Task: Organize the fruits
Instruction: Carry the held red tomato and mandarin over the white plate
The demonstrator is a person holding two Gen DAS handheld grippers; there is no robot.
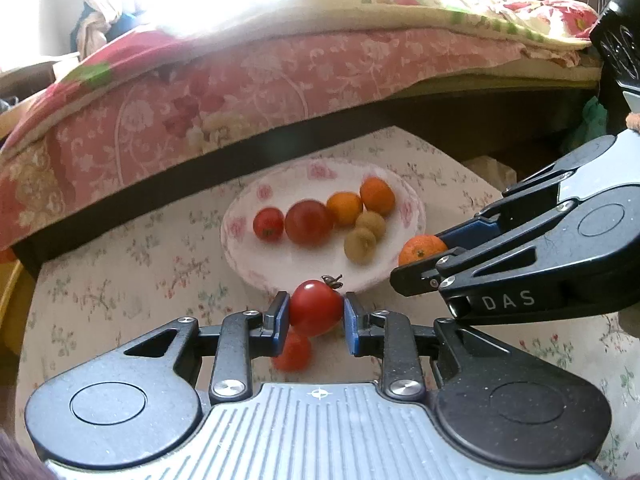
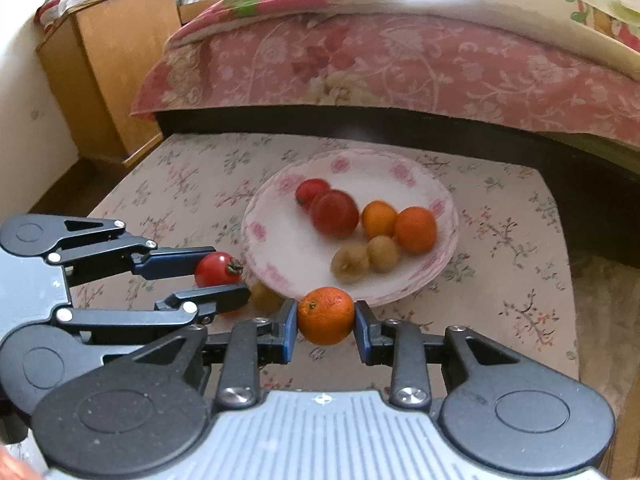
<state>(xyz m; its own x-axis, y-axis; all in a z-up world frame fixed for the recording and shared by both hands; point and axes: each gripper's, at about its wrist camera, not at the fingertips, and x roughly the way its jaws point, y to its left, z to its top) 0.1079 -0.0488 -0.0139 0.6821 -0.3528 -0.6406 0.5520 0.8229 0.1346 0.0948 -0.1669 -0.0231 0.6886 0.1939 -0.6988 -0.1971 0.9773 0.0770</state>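
My left gripper (image 1: 316, 307) is shut on a red tomato (image 1: 310, 312) with its stem up, just in front of the near rim of the white floral plate (image 1: 312, 268). A second tomato (image 1: 294, 351) lies on the cloth under it. My right gripper (image 2: 326, 320) is shut on an orange (image 2: 326, 315) at the plate's (image 2: 288, 252) near edge. On the plate sit two tomatoes (image 2: 334, 214), two oranges (image 2: 416, 229) and two small brown fruits (image 2: 384, 253). From the right wrist view, the left gripper (image 2: 226, 274) and its tomato (image 2: 216, 270) are at the left.
A small yellow-brown fruit (image 2: 264, 299) lies on the cloth against the plate's near-left rim. The low table has a floral cloth (image 2: 512, 240). A bed with a pink quilt (image 2: 400, 64) runs along the far side. A wooden cabinet (image 2: 120, 52) stands at the far left.
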